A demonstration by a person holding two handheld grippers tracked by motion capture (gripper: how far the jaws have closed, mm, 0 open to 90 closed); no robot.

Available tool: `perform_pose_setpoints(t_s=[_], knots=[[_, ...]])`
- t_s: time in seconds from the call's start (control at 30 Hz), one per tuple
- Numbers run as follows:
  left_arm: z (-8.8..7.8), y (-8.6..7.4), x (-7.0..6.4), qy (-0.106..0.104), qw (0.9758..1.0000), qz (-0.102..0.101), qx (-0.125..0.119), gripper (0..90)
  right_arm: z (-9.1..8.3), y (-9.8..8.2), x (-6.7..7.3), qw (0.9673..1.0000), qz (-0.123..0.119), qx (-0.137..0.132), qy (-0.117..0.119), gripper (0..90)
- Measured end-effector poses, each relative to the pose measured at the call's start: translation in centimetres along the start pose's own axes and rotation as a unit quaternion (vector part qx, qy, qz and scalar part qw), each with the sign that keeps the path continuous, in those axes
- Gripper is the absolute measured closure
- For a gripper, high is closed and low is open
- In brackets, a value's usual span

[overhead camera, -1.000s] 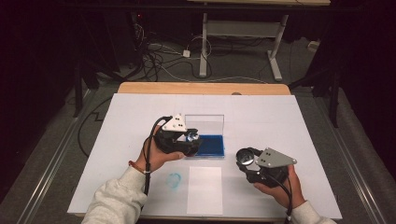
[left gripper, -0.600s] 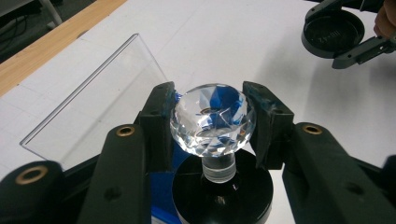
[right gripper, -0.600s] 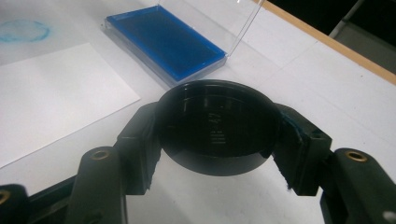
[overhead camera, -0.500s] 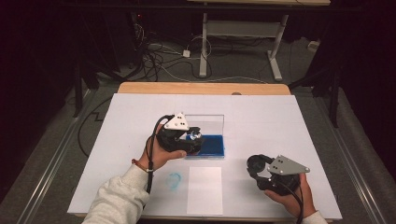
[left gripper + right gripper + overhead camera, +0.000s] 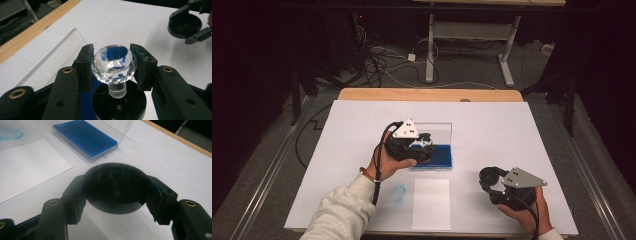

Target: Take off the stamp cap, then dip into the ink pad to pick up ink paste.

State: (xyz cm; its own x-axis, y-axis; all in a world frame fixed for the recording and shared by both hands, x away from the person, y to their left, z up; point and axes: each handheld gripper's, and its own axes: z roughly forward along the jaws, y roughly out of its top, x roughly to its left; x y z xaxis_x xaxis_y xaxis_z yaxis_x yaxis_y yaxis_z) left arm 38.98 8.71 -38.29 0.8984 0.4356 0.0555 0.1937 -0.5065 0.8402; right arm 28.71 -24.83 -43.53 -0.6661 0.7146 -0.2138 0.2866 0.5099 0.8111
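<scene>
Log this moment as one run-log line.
left gripper: shut on clear faceted crystal-knobbed stamp | right gripper: shut on round black cap | open blue ink pad | white paper sheet

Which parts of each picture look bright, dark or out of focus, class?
High view: white table evenly lit, room behind dark. Left gripper view: faceted clear crystal-knobbed stamp glints with blue reflections; its black base blurs. Right gripper view: round black cap dull and dark, nearest jaws soft; blue ink pad in its clear case sharp.
</scene>
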Motion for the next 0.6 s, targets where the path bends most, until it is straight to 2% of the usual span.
perform_pose_setpoints(t_s=[0.1, 0.13, 0.2, 0.27, 0.33, 0.6], knots=[[0.7, 0.4, 0.5, 0.002, 1.0, 0.006, 0.001, 55.2, 0.2, -0.1, 0.1, 1.0, -0.002, 0.002, 0.004, 38.9], [1.0, 0.6, 0.7, -0.003, 0.9999, 0.008, 0.005, 55.2, 0.2, -0.2, 0.1, 1.0, -0.002, 0.003, 0.005, 38.9], [1.6, 0.8, 1.0, 0.003, 0.9999, 0.013, 0.011, 55.2, 0.4, -0.2, 0.1, 1.0, -0.002, 0.004, 0.005, 38.9], [2.0, 0.9, 1.3, -0.007, 0.9998, 0.017, 0.011, 55.2, 0.4, 0.0, 0.1, 1.0, -0.002, 0.002, 0.006, 38.9], [2.6, 0.9, 1.4, -0.004, 0.9996, 0.023, 0.018, 55.2, 0.4, 0.0, 0.1, 1.0, -0.003, 0.001, 0.007, 38.9], [4.9, 0.0, 2.3, -0.014, 0.9987, 0.012, 0.047, 55.2, 0.6, -0.2, 0.4, 0.9998, -0.012, 0.007, 0.017, 38.9]])
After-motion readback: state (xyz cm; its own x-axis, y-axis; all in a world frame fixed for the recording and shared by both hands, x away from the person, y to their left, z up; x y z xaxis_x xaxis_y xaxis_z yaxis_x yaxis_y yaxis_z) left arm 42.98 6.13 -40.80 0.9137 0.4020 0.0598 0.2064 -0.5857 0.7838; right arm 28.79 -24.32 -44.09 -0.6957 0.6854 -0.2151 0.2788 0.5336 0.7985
